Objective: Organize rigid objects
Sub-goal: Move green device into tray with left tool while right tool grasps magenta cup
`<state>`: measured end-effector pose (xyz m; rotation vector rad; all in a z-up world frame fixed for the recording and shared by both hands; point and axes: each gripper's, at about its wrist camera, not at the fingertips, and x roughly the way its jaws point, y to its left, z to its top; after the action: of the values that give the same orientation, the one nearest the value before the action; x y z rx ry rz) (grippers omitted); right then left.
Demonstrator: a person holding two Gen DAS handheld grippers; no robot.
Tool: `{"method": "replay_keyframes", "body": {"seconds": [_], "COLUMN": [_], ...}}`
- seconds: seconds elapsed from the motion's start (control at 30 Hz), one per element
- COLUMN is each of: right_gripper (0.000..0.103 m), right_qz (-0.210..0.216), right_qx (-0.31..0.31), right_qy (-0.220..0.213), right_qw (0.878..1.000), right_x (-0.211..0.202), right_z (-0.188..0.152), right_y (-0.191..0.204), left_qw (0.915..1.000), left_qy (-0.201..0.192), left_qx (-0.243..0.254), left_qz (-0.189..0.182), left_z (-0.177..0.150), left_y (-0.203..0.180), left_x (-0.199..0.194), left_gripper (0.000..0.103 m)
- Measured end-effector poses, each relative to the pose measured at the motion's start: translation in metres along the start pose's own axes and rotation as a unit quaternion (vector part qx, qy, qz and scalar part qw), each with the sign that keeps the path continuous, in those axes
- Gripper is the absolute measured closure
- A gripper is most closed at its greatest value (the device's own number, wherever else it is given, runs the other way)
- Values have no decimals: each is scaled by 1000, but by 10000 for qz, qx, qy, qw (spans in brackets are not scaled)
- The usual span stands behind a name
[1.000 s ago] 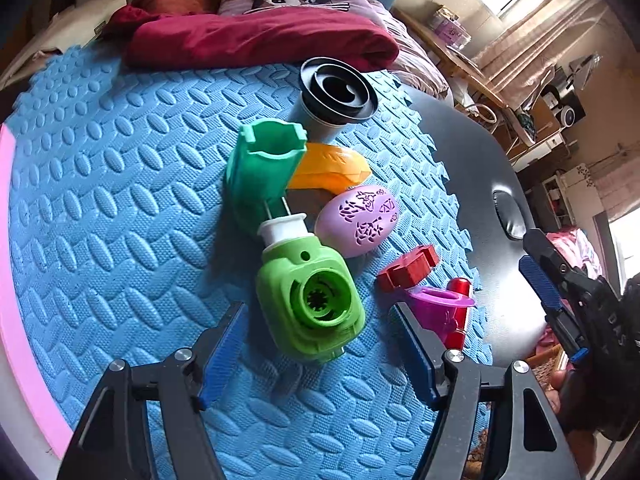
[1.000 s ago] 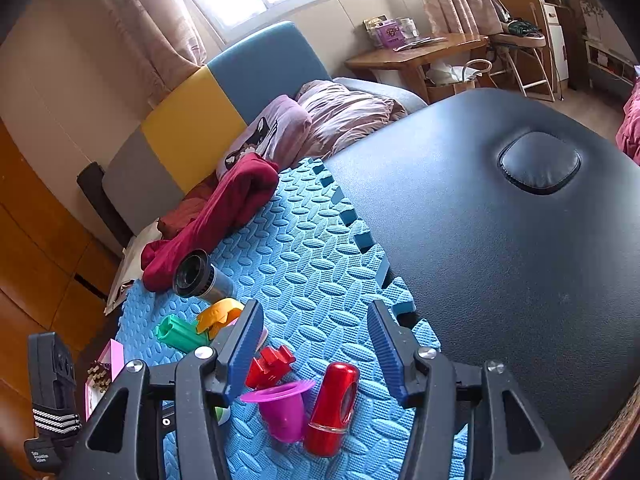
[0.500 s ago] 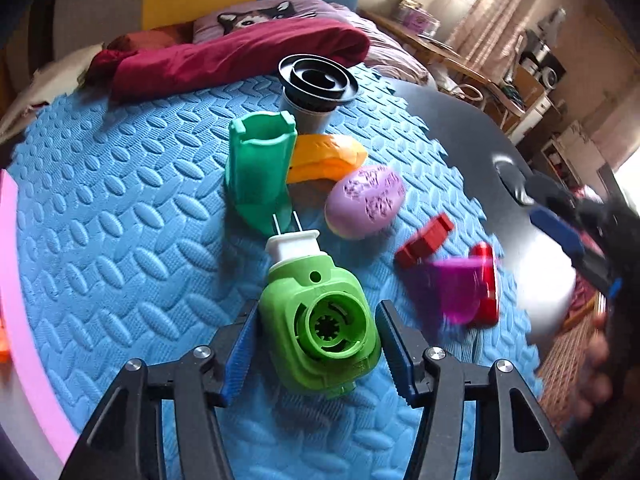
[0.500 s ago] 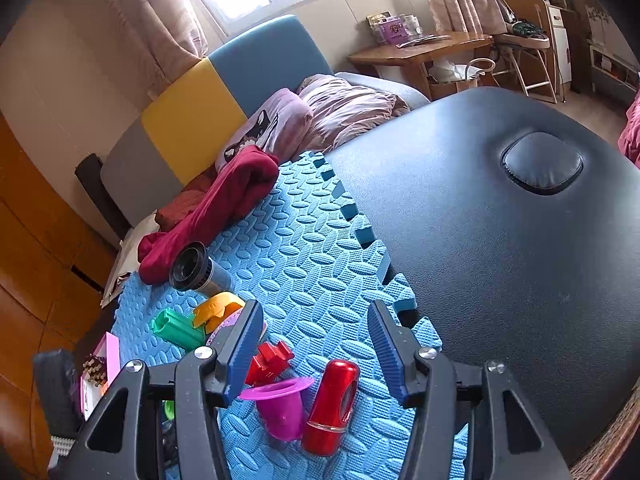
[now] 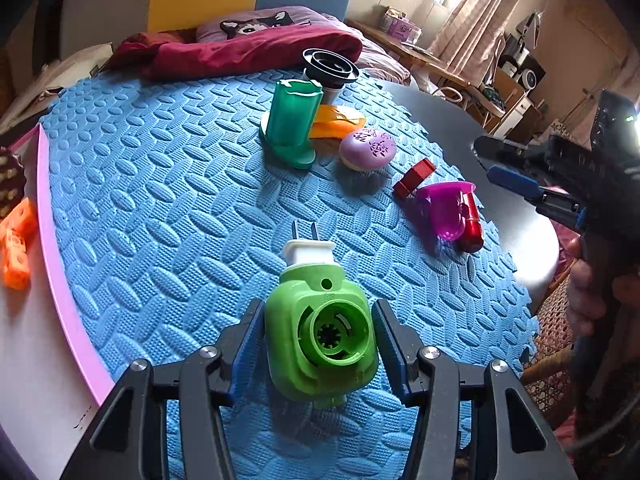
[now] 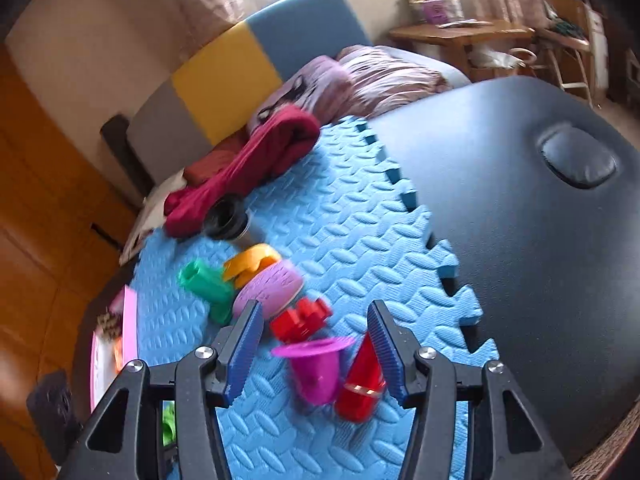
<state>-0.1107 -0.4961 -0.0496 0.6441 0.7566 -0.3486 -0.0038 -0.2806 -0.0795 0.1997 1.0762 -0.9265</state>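
Since a second ago, the left gripper has closed around the green plug and drawn it toward the frame's bottom, away from the cluster at upper centre. Its jaws look clamped on the plug's sides. Step in hand: carrying it off the mat. The right gripper hangs wide open, empty, over the purple cup at lower centre. Next comes a steady lift.

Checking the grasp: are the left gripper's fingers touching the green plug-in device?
Touching: the left wrist view shows both fingers of the left gripper pressed against the green plug-in device.
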Motion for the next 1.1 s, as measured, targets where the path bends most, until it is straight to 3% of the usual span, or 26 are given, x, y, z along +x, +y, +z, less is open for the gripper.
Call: {"method": "replay_keyframes", "body": {"seconds": [0.2, 0.33, 0.57, 0.7, 0.77, 0.87, 1.1], "right_gripper": [48, 48, 50, 70, 71, 70, 69], "right_qz": [-486, -775, -801, -820, -951, -720, -652], "right_qx": [-937, -992, -1215, -1250, -1489, -1616, -1502], "right_qy": [402, 540, 858, 1088, 1095, 1214, 1201], "right_qw": [9936, 9906, 9856, 9828, 9782, 9767, 9792], "right_x": [14, 22, 40, 60, 64, 66, 65], "right_z": [-18, -24, -27, -30, -35, -40, -39], "right_y": [34, 36, 42, 44, 52, 59, 56], "left_qw": [9998, 9997, 9996, 9996, 9996, 9997, 9995], "left_qy": [-44, -82, -122, -155, -148, -187, -299], "left_qx": [-156, -183, -214, -186, -182, -100, -78], "left_qz": [-120, -128, -158, -144, -168, -88, -61], "left_z": [-4, -8, -10, -11, -12, -13, -13], "left_y": [8, 10, 11, 11, 10, 7, 7], "left_x": [-3, -7, -8, -9, -9, -8, -8], "left_gripper": [48, 48, 48, 48, 48, 49, 49]}}
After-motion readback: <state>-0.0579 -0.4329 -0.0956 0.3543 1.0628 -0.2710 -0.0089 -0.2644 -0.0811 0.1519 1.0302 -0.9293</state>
